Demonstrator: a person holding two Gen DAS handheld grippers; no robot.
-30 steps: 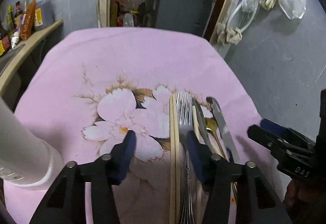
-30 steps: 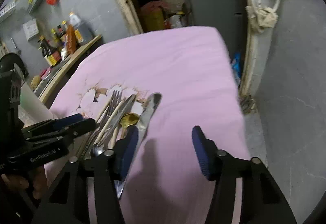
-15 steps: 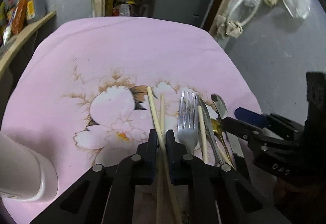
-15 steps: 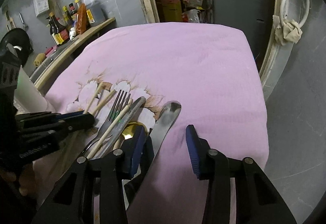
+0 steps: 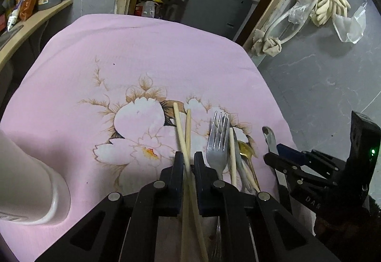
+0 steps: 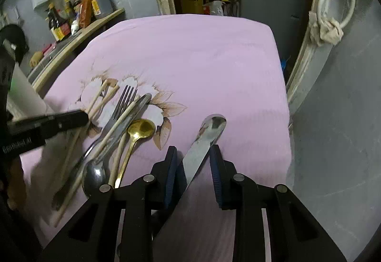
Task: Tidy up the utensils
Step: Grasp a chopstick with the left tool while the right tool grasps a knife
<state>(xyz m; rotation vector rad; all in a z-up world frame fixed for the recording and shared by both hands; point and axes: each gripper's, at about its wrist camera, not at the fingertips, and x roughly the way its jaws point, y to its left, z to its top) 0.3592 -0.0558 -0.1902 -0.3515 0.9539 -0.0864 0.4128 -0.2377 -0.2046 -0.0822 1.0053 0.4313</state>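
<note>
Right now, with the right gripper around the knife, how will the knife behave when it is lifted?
The knife looks like stiff polished metal, so it probably will not bend. Its smooth blade may slip between the right gripper pads. Held near one end, it may tilt downward.

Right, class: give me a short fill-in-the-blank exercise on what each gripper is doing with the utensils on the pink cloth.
1. The left gripper is shut on a pair of ____.
2. The right gripper straddles the blade of a ____.
3. The small spoon lying beside the fork is ____ in colour.
4. The cloth is printed with a ____ pattern.

Missing words: chopsticks; knife; gold; flower
</note>
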